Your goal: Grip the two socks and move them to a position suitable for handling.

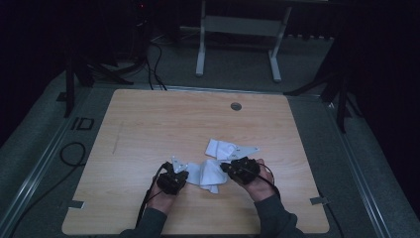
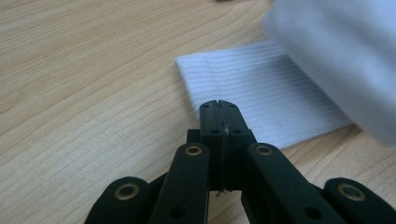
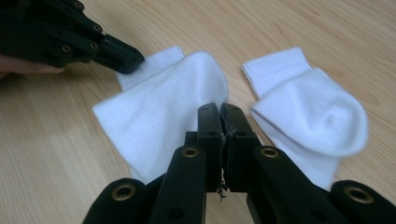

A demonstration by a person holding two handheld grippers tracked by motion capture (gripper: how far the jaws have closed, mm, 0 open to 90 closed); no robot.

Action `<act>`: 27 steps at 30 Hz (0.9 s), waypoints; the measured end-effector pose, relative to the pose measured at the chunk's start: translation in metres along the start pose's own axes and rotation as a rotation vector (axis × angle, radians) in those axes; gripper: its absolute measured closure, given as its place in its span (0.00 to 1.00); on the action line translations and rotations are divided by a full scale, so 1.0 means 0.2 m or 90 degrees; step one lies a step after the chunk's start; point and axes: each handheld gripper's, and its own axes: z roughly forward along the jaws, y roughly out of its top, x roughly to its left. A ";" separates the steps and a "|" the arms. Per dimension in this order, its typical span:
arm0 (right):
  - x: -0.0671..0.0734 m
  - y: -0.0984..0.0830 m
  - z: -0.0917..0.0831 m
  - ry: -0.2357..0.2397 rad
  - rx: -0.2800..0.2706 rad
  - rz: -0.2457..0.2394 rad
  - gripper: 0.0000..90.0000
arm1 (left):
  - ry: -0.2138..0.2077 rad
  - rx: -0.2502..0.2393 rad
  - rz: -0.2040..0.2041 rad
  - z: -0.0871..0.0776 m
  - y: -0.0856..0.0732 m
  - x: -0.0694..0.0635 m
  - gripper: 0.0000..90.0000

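Left claw [image 2: 219, 109] clamped on the ribbed cuff of the near sock [image 3: 163, 107]; right claw [image 3: 219, 114] clamped on its other end. A blurred fold hides the cuff's far side; the second sock [image 3: 308, 116] lies right of the right claw on the tabletop [image 1: 148, 124].

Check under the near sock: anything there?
Near sock lies on the bare wooden table, its cuff pinched by the left claw, its other end by the right claw. Whatever lies beneath its folded middle is covered.
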 end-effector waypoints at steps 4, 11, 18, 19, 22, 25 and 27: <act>-0.02 -0.03 -0.03 -0.006 0.000 0.007 0.97 | -0.001 0.002 0.001 0.00 0.00 0.00 1.00; -0.07 -0.11 -0.09 -0.017 0.001 0.034 0.97 | -0.007 0.004 0.002 0.00 0.00 0.01 1.00; -0.09 -0.22 -0.13 -0.022 0.024 0.052 0.96 | -0.005 0.014 0.002 -0.01 0.00 0.04 1.00; -0.09 -0.22 -0.13 -0.022 0.024 0.052 0.96 | -0.003 0.014 0.001 -0.01 0.00 0.04 1.00; -0.10 -0.26 -0.12 -0.021 0.039 0.062 0.96 | 0.003 0.016 0.001 -0.01 0.00 0.06 0.99; -0.10 -0.30 -0.12 -0.019 0.050 0.067 0.96 | 0.009 0.019 0.000 -0.02 0.00 0.07 0.99; -0.11 -0.31 -0.11 -0.020 0.052 0.070 0.96 | 0.015 0.021 0.000 -0.02 0.00 0.08 0.99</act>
